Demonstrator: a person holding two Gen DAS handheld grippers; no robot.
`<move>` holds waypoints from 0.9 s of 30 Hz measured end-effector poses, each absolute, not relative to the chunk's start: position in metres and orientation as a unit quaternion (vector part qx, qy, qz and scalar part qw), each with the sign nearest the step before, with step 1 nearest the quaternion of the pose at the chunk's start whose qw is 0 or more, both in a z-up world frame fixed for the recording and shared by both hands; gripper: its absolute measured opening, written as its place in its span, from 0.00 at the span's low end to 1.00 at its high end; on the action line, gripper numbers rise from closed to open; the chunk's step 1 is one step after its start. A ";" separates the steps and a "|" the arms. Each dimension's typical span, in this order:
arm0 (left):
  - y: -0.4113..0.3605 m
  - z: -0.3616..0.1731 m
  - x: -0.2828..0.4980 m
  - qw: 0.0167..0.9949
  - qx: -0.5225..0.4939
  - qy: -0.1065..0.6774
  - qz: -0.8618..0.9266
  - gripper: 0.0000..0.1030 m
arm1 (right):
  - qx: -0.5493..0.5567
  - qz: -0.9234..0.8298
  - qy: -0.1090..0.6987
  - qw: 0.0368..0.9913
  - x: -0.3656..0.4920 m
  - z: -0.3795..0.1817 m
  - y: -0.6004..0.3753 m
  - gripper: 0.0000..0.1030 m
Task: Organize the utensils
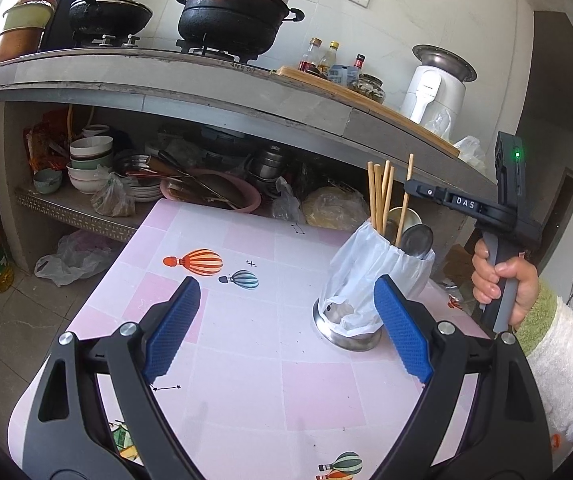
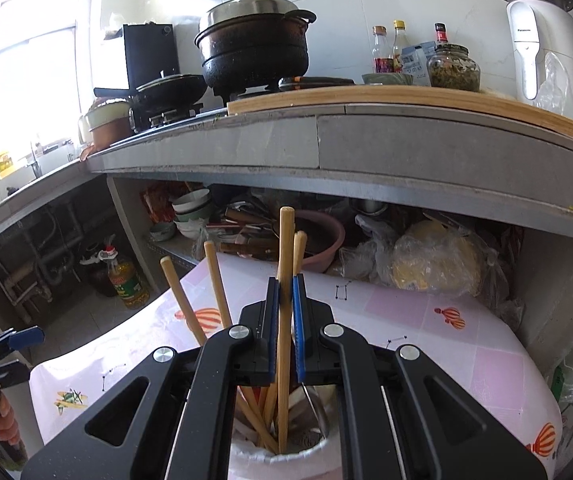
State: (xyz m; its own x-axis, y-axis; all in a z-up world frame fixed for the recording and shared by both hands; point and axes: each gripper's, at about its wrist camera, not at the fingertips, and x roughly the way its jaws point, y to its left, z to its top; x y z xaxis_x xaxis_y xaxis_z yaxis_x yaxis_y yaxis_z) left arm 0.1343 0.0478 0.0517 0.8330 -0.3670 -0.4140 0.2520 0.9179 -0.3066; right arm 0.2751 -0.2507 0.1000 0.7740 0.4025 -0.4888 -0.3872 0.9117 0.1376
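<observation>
Loading a chopstick into the utensil holder

I am clamping one chopstick [image 2: 285, 280] upright in the right gripper [image 2: 285, 300] jaws, directly above the holder [image 1: 370, 280] for a vertical drop; the left gripper [image 1: 282, 328] jaws are standing wide beside the holder, ready to steady it.

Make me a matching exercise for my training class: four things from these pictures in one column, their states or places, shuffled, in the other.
Things:
1. left gripper
2. right gripper
3. utensil holder
4. black pot

States or places:
A. on the stove
B. clamped on a chopstick
C. jaws wide open, holding nothing
D. wrapped in a white bag, on the pink table

Pairs: 1-C, 2-B, 3-D, 4-A
</observation>
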 end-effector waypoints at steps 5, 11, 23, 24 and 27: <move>0.045 0.053 0.131 0.949 -0.118 0.239 -0.166 0.83 | 0.008 0.204 0.273 0.940 0.269 0.094 -0.250 0.07; 0.042 0.054 0.128 0.949 -0.114 0.241 -0.166 0.83 | -0.004 0.193 0.284 0.939 0.265 0.093 -0.248 0.08; 0.034 0.060 0.115 0.948 -0.116 0.244 -0.169 0.83 | 0.043 0.174 0.272 0.945 0.221 0.116 -0.275 0.38; 0.033 0.062 0.113 0.948 -0.114 0.245 -0.168 0.83 | 0.048 0.170 0.271 0.946 0.213 0.118 -0.278 0.43; 0.028 0.066 0.109 0.950 -0.105 0.247 -0.159 0.85 | 0.062 0.152 0.276 0.947 0.180 0.119 -0.288 0.55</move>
State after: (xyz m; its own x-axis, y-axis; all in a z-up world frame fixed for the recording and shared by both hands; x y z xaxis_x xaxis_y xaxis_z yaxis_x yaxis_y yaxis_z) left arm 0.1087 0.0283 0.0656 0.8272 -0.3542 -0.4363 0.2506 0.9274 -0.2777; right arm 0.1805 -0.2878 0.1188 0.8021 0.3217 -0.5032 -0.2532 0.9462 0.2014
